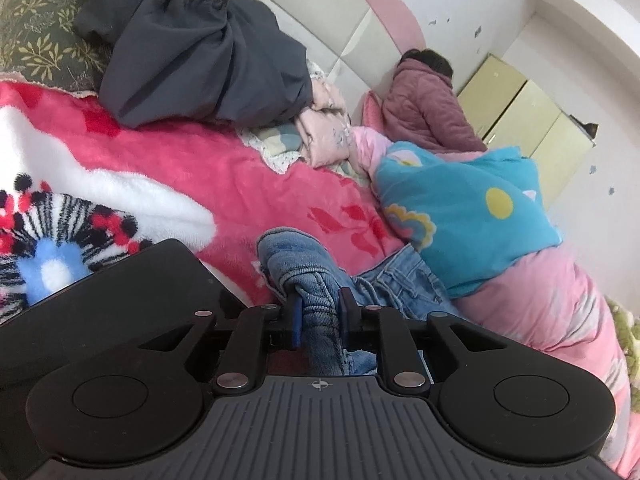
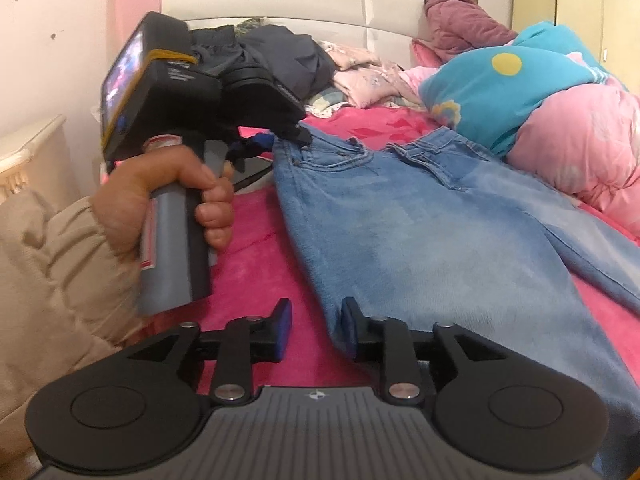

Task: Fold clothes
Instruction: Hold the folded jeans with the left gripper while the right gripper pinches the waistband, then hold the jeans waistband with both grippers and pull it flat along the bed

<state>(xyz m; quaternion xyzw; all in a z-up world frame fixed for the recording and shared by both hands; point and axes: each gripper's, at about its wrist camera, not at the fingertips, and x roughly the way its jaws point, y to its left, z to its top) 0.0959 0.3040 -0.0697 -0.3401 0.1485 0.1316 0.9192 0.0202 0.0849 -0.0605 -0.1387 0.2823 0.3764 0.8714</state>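
Light blue jeans (image 2: pixel 420 224) lie spread flat on a pink blanket (image 2: pixel 256 240), waistband toward the headboard. My left gripper (image 1: pixel 320 310) is shut on a bunched fold of the jeans' denim (image 1: pixel 316 280). In the right wrist view a hand (image 2: pixel 176 196) holds that left gripper (image 2: pixel 258 142) at the waistband's left corner. My right gripper (image 2: pixel 316 328) stands open low over the jeans' near left edge. Its right finger (image 2: pixel 350 326) rests against the denim, and mostly pink blanket shows in the gap.
A person in a mauve quilted jacket (image 1: pixel 428 96) lies by the headboard. A blue patterned blanket (image 2: pixel 500 92) over a pink quilt (image 2: pixel 580 148) borders the jeans on the right. Dark grey trousers (image 1: pixel 192 52) are heaped on a leafy pillow (image 1: pixel 40 40). Yellow cabinets (image 1: pixel 528 120) stand behind.
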